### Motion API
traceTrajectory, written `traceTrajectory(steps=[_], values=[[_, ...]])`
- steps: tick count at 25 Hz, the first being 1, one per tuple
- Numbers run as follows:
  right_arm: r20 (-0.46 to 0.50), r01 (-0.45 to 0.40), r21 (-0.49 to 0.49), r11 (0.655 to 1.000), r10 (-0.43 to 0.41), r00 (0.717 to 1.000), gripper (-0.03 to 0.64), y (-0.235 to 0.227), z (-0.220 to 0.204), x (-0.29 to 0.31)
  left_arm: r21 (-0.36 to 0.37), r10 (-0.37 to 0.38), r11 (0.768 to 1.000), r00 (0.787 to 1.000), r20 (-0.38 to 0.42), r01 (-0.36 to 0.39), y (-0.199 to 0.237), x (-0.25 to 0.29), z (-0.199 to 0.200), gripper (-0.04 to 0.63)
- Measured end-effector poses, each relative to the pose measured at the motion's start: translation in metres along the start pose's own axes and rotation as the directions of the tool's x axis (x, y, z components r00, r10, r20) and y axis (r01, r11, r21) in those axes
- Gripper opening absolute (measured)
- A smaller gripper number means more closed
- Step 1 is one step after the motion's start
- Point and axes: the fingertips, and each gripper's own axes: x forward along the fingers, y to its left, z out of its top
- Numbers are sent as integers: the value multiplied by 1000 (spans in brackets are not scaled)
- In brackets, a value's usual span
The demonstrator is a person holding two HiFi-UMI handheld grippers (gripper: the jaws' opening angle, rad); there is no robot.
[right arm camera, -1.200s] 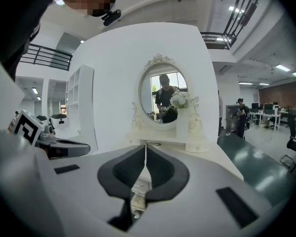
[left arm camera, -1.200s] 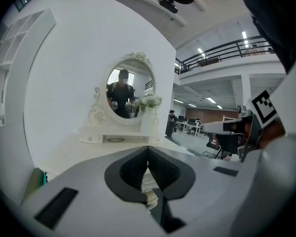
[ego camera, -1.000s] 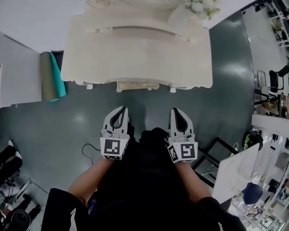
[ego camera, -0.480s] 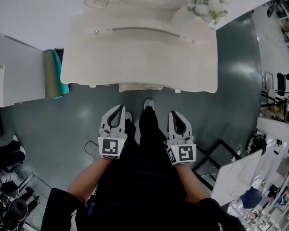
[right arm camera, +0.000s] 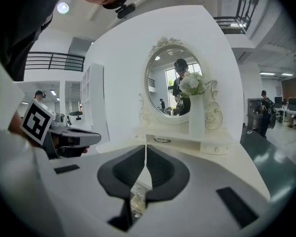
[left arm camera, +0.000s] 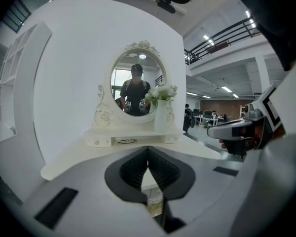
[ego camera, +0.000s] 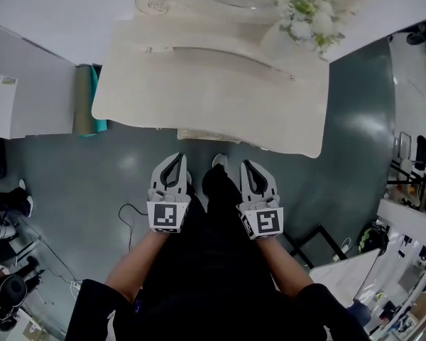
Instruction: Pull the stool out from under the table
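Observation:
A cream dressing table (ego camera: 213, 84) with an oval mirror (left arm camera: 135, 90) stands in front of me. Only the patterned front edge of the stool (ego camera: 207, 135) shows, tucked under the table's front. My left gripper (ego camera: 175, 159) and right gripper (ego camera: 245, 164) hang side by side a short way in front of the table edge, over my legs and above the floor. Both point at the table, are shut and hold nothing. In the left gripper view a sliver of the stool (left arm camera: 155, 205) shows below the closed jaws, and likewise in the right gripper view the stool (right arm camera: 136, 199).
A white vase of flowers (ego camera: 298, 16) stands on the table's right rear. A rolled green mat (ego camera: 85, 109) leans by a white cabinet (ego camera: 0, 109) at left. A black cable (ego camera: 128, 215) lies on the floor; a black frame (ego camera: 316, 240) stands at right.
I have stepped closer to the table, and a foot now shows under its edge. Both grippers stayed shut and sit nearer the table front; the right one shifted slightly left.

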Motion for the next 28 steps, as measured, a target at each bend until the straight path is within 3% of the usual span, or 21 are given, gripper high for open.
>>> traceTrajectory(steps=[6,11,18,28], values=[[0,23,-74,997,-23,1000,20,-1,-33,5,-38,-30,999,999,-44,28,0,-10,-40,14],[26,109,-10,994,-109,994,20,-10,-65,12,-39,-68,997,996,-65,65,2,-2,-95,14],[-42,121,48,991,-119,992,20,-10,-152,37,-74,-68,995,994,-82,62,6,33,-163,14],[-144,115,12,993,-112,983,20,-22,-271,62,-75,-52,996,993,-108,44,10,66,-246,15]])
